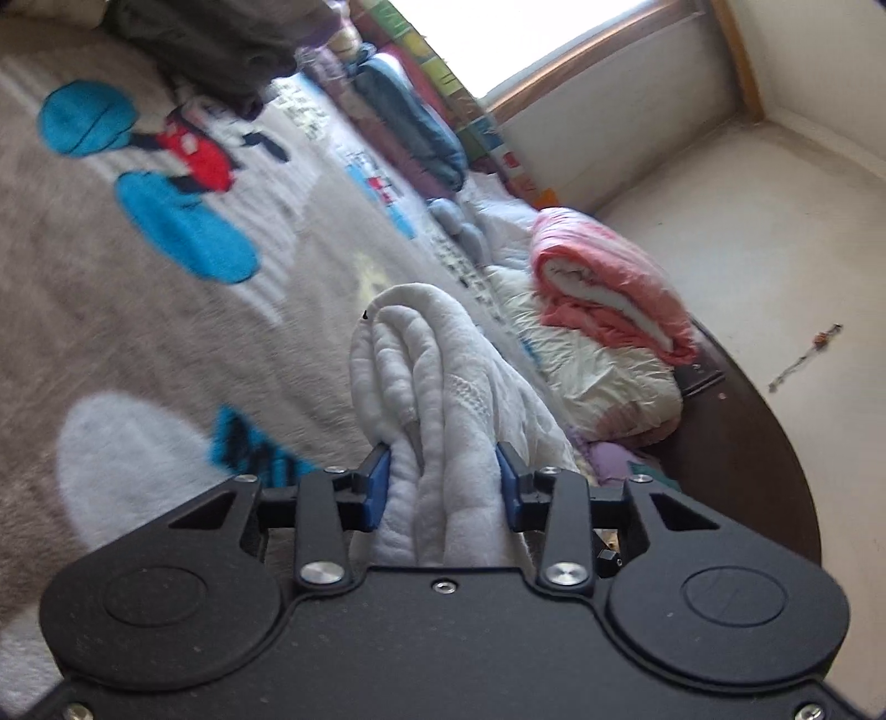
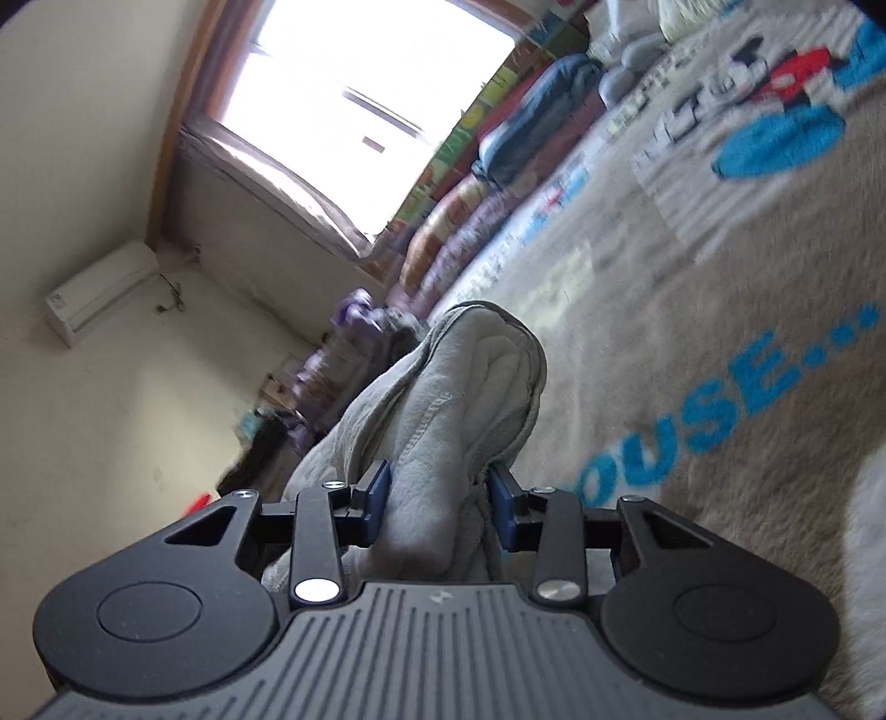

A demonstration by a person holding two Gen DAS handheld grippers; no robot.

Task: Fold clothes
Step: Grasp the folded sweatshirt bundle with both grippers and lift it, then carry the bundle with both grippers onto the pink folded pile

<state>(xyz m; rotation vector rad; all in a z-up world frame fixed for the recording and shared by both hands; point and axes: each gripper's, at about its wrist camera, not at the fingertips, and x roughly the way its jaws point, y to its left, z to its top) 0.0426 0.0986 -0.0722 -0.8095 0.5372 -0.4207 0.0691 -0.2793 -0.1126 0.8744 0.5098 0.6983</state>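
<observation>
My left gripper [image 1: 443, 476] is clamped on a bunched fold of the white quilted fleece garment [image 1: 426, 376], its blue pads [image 1: 378, 479] pressing in from both sides, the cloth rising ahead of the fingers above the bed. To the left of it the plush grey blanket printed with a cartoon mouse [image 1: 138, 310] spreads wide and flat, with plenty of bare surface; a dark heap of clothing [image 1: 221, 44] sits at its far end. To the right a folded pink and white quilt [image 1: 609, 288] lies on a cream bundle near the bed's dark edge, and beyond that the pale floor [image 1: 747, 249] is open.

My right gripper [image 2: 440, 498] is closed on another bunch of the same garment, which looks grey here in shadow and hides what lies straight ahead. A white wall air conditioner [image 2: 102, 293] hangs at left, next the bright window [image 2: 360, 94]. Rightward, stacked folded bedding lines the bed's far edge. Motion blur softens everything. On the blanket I read only "OUSE..." in blue letters [image 2: 736, 404].
</observation>
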